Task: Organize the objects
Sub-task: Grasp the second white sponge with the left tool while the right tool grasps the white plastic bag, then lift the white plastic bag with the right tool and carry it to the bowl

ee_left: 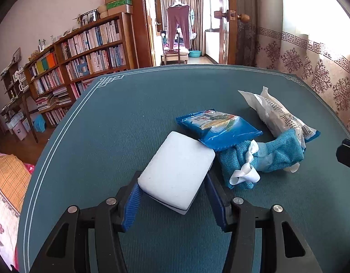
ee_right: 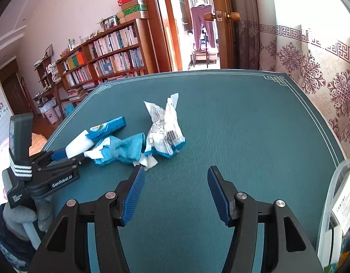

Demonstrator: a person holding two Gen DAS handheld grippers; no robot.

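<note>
While the right claw (ee_right: pixel 173 190) gapes empty, the left claw (ee_left: pixel 172 196) pinches the white sponge (ee_left: pixel 177 173) — between its pads.

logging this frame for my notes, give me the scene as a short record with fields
surface: teal table mat
left gripper: shut on the white sponge block
right gripper: open, nothing between its pads, over bare mat
loose items: blue snack packet, blue cloth with white ribbon, white printed bag
contact: packet's corner overlaps the sponge block
container: clear plastic bin at the right edge

Sponge (ee_left: pixel 178 170) on table (ee_left: pixel 106 125) btwn left gripper (ee_left: pixel 172 195) fingers; packet (ee_left: pixel 217 126) behind, cloth (ee_left: pixel 263 157) right.
</note>
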